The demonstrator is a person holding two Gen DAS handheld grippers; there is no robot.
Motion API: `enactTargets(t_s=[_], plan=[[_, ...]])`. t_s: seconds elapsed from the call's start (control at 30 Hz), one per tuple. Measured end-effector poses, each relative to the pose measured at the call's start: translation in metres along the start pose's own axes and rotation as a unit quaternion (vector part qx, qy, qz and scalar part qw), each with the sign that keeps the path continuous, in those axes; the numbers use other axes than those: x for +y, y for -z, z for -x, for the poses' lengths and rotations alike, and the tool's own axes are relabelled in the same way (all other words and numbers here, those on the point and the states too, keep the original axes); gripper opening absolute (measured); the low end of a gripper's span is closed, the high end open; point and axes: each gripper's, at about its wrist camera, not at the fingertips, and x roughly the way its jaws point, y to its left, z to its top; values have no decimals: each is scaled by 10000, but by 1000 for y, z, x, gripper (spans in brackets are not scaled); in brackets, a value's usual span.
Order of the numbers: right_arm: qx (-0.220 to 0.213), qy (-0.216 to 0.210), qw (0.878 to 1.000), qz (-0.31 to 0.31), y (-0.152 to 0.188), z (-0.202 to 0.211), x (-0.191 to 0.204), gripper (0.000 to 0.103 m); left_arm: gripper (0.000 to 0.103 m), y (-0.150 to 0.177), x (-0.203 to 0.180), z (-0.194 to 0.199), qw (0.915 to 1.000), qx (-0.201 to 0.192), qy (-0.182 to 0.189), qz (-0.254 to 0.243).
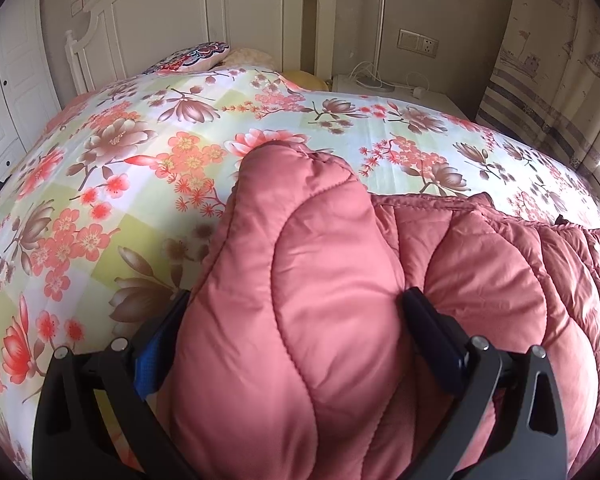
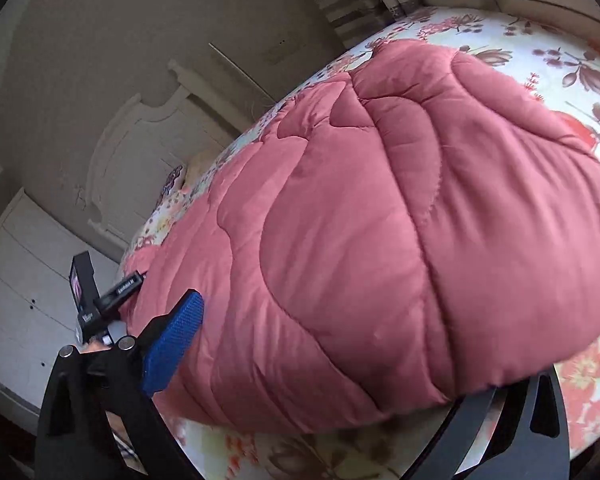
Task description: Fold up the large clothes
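A pink quilted puffer jacket lies on the floral bedsheet. In the left wrist view my left gripper has both fingers pressed on a bunched, puffy sleeve or fold of the jacket and holds it up off the bed. In the right wrist view the jacket fills the frame. My right gripper has its blue-padded left finger against the jacket's edge; the right finger is hidden under the jacket. The other gripper's body shows at the left.
A white headboard and pillows stand at the bed's far end. A nightstand with a lamp is at the back right, curtains at the right. White drawers stand beside the bed.
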Motion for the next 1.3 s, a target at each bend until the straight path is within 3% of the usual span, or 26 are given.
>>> enactTargets(t_s=[0.1, 0.23, 0.33, 0.4, 0.5, 0.63, 0.77, 0.87, 0.93, 1.1, 1.13, 1.2, 1.3], plan=[[70, -183, 9998, 39, -3, -11, 9, 95, 101, 0, 0, 0, 10000, -1, 5, 3], [-648, -236, 9920, -1061, -21, 1, -24, 79, 101, 0, -1, 0, 10000, -14, -23, 8], [-716, -225, 9930, -912, -27, -7, -21, 75, 101, 0, 0, 1, 9999, -43, -122, 57], [-810, -337, 9936, -710, -23, -9, -20, 48, 101, 1, 0, 3, 9998, -72, -158, 86], [-976, -648, 9908, -674, -22, 4, -23, 33, 101, 1, -7, 6, 9997, -19, -212, -80], [-1181, -679, 9907, -69, -14, 32, -15, 32, 101, -10, -31, 30, 9986, -63, -240, -456], [-1393, -649, 9881, 48, -11, 54, -30, 32, 101, -26, -86, 95, 9940, -830, 308, -643], [-1475, -559, 9874, 97, -11, 62, -36, 32, 101, -29, -157, 111, 9864, -1053, 29, -1263], [-1509, -520, 9869, 228, -9, 66, -34, 32, 101, -24, -205, 98, 9810, -931, -306, -1673], [-1561, -415, 9849, 627, -5, 70, -22, 32, 101, 1, -256, 22, 9717, -148, -889, -2182], [-1547, -414, 9844, 735, -4, 69, -19, 33, 101, 7, -258, 5, 9695, 69, -904, -2276], [-1577, -320, 9824, 944, 0, 70, -16, 33, 101, 7, -252, 1, 9755, 90, -750, -2067], [-1619, -293, 9806, 1066, 0, 70, -11, 33, 101, 6, -247, 2, 9741, 159, -687, -2149]])
